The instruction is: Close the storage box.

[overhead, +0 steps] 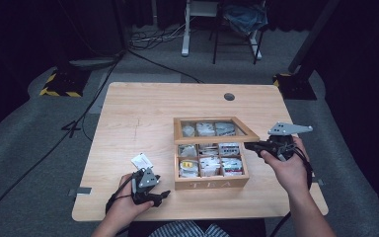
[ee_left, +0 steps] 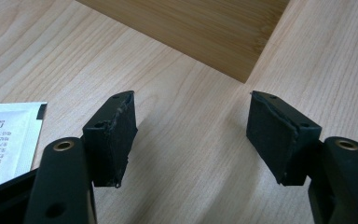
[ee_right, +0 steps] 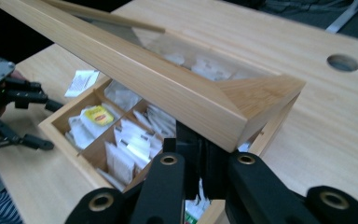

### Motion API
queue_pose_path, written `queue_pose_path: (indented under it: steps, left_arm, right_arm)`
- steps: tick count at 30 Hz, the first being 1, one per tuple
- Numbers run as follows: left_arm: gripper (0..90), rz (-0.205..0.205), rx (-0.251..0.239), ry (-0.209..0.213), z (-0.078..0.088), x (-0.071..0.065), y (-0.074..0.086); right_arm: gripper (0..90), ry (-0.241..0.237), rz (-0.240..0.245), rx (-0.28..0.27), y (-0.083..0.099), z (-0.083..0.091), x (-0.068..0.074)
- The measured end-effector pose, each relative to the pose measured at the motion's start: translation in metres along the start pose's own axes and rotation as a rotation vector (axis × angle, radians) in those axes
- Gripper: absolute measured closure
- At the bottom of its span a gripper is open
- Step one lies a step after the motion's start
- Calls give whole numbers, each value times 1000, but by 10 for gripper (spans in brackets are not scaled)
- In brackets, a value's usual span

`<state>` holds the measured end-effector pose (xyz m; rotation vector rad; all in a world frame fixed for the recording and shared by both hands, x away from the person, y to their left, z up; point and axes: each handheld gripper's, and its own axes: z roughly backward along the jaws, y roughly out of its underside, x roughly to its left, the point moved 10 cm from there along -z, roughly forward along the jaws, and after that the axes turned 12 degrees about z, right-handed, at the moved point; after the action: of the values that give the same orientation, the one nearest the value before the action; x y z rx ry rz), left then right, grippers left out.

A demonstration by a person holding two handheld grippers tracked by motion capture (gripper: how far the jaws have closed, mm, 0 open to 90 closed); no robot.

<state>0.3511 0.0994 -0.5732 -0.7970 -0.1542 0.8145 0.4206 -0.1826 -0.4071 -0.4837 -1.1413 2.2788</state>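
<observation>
Tea box [overhead: 211, 183] is seen near the table's [overhead: 128, 108] front edge, its glazed lid [ee_right: 168, 88] gripped at a corner by the right gripper [ee_right: 200, 158]. Left gripper [ee_left: 191, 135] is held wide and empty beside a sachet [ee_left: 4, 135].

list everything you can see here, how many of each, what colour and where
Table: one, light wood, centre.
Tea box: one, wood, compartments of tea bags, right of centre.
Lid: one, wood frame with clear pane, half raised over the box.
Loose sachet: one, white, left of the box.
Hole: one, far edge of the table.
Left claw: black, open over bare table near the sachet.
Right claw: black, shut on the lid's right edge.
</observation>
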Motion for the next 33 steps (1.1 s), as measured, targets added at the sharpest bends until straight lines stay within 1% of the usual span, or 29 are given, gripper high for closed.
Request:
queue_pose_path:
  steps: [4,5,6,8,9,10,11,13,16,19,22,24,30,33]
  left_arm:
    - [340,1,0,0,0,0,0]
    - [340,1,0,0,0,0,0]
    - [340,1,-1,0,0,0,0]
    - [340,1,0,0,0,0,0]
    - [340,1,0,0,0,0,0]
    - [340,1,-1,0,0,0,0]
    - [340,1,0,0,0,0,0]
    - [339,0,0,0,0,0,0]
    - [340,1,0,0,0,0,0]
    - [339,1,-4,0,0,0,0]
    - [323,5,-2,-1,-1,-1,0]
    - [315,7,-3,-1,-2,-2,-1]
    - [313,7,-2,0,-2,-2,0]
    - [311,7,-2,0,-2,-2,0]
  right_arm:
    - [850,-25,-16,34,4,0,4]
    - [836,-30,-20,39,5,0,5]
    - [802,-37,-25,42,5,0,6]
    - [774,-50,-41,53,6,0,8]
    - [746,-50,-46,65,7,0,9]
    - [741,-48,-48,89,10,0,9]
    - [738,-47,-46,107,12,-1,10]
    - [735,-57,-64,121,14,-1,11]
    - [735,-59,-67,126,15,-1,11]
    - [735,-70,-79,155,18,-1,13]
    - [734,-87,-73,195,24,-3,16]
    - [734,-89,-79,205,25,-3,16]
    - [732,-96,-76,248,30,-3,19]
    - [729,-103,-73,259,32,-4,20]
